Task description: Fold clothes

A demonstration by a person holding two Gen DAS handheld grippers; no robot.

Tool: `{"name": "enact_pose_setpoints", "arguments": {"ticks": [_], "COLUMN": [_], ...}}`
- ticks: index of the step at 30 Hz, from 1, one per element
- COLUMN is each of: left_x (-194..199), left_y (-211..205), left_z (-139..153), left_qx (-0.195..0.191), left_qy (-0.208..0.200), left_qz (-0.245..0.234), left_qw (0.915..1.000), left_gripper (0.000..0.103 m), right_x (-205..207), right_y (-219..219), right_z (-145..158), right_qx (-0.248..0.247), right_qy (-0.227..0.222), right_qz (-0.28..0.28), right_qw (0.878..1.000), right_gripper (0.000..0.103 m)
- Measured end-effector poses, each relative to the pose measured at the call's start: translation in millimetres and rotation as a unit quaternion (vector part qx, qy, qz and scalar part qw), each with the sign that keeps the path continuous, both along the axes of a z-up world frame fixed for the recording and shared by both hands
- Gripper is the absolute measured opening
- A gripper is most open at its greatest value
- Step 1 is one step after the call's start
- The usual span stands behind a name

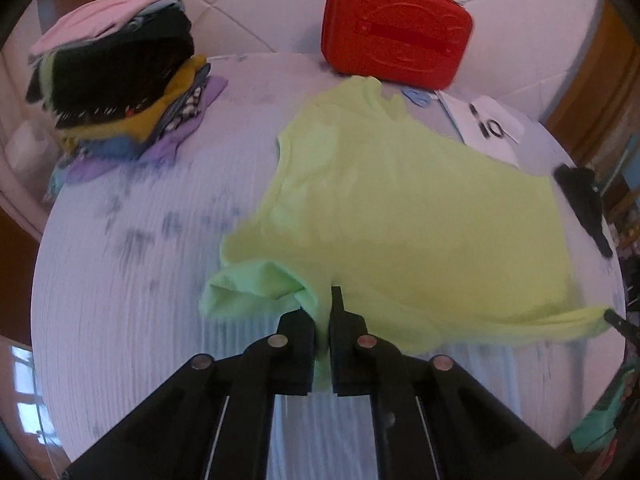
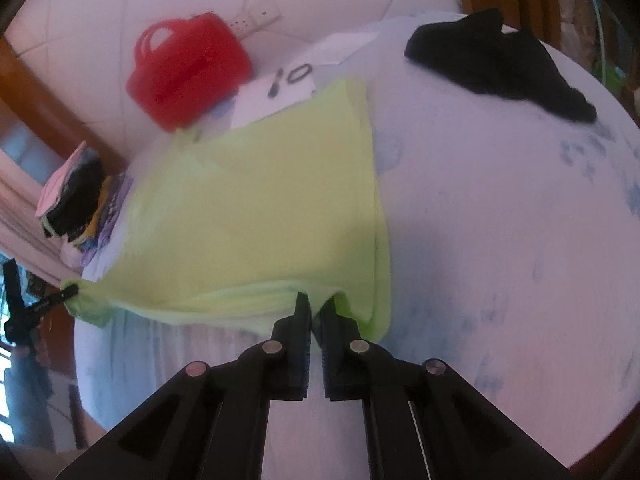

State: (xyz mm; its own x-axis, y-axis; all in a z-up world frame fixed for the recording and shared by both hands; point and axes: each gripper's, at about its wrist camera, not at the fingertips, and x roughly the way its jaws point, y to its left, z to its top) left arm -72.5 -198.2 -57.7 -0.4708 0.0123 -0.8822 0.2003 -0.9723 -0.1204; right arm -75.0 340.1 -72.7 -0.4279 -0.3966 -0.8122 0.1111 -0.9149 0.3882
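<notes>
A lime-green T-shirt point(image 1: 400, 208) lies spread on the round table, partly lifted along its near edge. My left gripper point(image 1: 322, 304) is shut on the shirt's near edge beside a sleeve. My right gripper point(image 2: 314, 306) is shut on the near edge of the same shirt point(image 2: 260, 208) at its other corner. The right gripper's tip shows at the far right of the left wrist view point(image 1: 616, 318), and the left gripper's tip shows at the left of the right wrist view point(image 2: 66, 294). The shirt hangs stretched between them.
A stack of folded clothes point(image 1: 120, 76) sits at the table's far left. A red case point(image 1: 394, 28) stands at the far edge, with white paper sheets point(image 1: 488, 124) beside it. A black garment point(image 2: 500, 64) lies at the right. The table point(image 2: 500, 240) has a pale cloth.
</notes>
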Motion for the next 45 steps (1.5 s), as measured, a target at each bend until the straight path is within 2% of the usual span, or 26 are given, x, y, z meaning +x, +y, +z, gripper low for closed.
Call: {"name": "enact_pose_setpoints", "arguments": {"ticks": [4,5,6,7,8,9,10,14,22,25,27,32,33,35,37,38,39,40,41,44,45], "left_x": [-44,-53,-58,-61,-64,-64,-64,-57,-24,-20,-22,-31,-31,-30,-29,-28,-26,-24,-22,-10,-5], "left_y": [-3,-1,0,1,-1,-5,-8,-31,-57,-55,-51,-41,-43,-49,-49,-48,-45,-41,-37,-32,-32], "left_z": [-17,-19,-20,-20,-15,-10,-5,7,-56,-74,-81,-103,-105,-106,-103,-101,-96,-91,-85,-66,-58], "left_qx": [-0.005,-0.012,-0.02,-0.027,-0.033,-0.037,-0.04,-0.051,-0.078,-0.097,-0.093,-0.087,-0.076,-0.05,-0.035,-0.029,-0.032,-0.038,-0.044,-0.045,-0.042], "left_qy": [-0.022,-0.023,-0.023,-0.018,-0.004,0.007,0.017,0.036,-0.033,-0.037,-0.036,-0.05,-0.051,-0.054,-0.05,-0.048,-0.044,-0.04,-0.035,-0.019,-0.012], "left_qz": [-0.007,-0.015,-0.019,-0.02,-0.015,-0.009,-0.003,0.023,0.041,0.044,0.041,0.032,0.042,0.066,0.065,0.064,0.066,0.068,0.071,0.076,0.078], "left_qw": [0.9997,0.9995,0.9994,0.9993,0.9993,0.9993,0.999,0.9978,0.9955,0.9937,0.9942,0.9945,0.9949,0.9951,0.996,0.9964,0.9963,0.9961,0.9959,0.9959,0.996], "left_gripper": [0.008,0.016,0.034,0.047,0.069,0.079,0.08,0.08,0.08,0.08,0.08,0.082,0.082,0.082,0.066,0.036,0.014,0.014,0.012,0.012,0.012], "right_x": [-31,-32,-32,-33,-34,-34,-35,-37,-32,-26,-22,-12,-10,-13,-18,-18,-18,-17,-16,-17,-17], "right_y": [1,2,3,3,4,4,5,7,8,7,7,5,4,-4,-18,-27,-36,-46,-57,-67,-61], "right_z": [-6,-7,-8,-9,-10,-11,-12,-16,-31,-39,-45,-59,-61,-62,-64,-64,-64,-61,-59,-55,-51], "right_qx": [0.0,0.002,0.004,0.006,0.009,0.011,0.013,0.022,0.035,0.039,0.042,0.048,0.05,0.069,0.118,0.143,0.167,0.185,0.203,0.217,0.203], "right_qy": [-0.01,-0.012,-0.013,-0.014,-0.016,-0.017,-0.019,-0.024,-0.044,-0.055,-0.062,-0.079,-0.082,-0.072,-0.071,-0.067,-0.063,-0.055,-0.047,-0.043,-0.042], "right_qz": [-0.008,-0.011,-0.014,-0.018,-0.021,-0.024,-0.027,-0.04,-0.056,-0.058,-0.06,-0.064,-0.065,-0.06,-0.043,-0.03,-0.017,0.002,0.02,0.032,0.024], "right_qw": [1.0,1.0,1.0,1.0,1.0,1.0,0.999,0.999,0.997,0.996,0.995,0.994,0.993,0.993,0.99,0.987,0.984,0.981,0.978,0.975,0.978], "right_gripper": [0.005,0.01,0.014,0.023,0.03,0.033,0.037,0.041,0.041,0.041,0.042,0.06,0.062,0.075,0.077,0.069,0.058,0.027,0.009,0.009,0.009]}}
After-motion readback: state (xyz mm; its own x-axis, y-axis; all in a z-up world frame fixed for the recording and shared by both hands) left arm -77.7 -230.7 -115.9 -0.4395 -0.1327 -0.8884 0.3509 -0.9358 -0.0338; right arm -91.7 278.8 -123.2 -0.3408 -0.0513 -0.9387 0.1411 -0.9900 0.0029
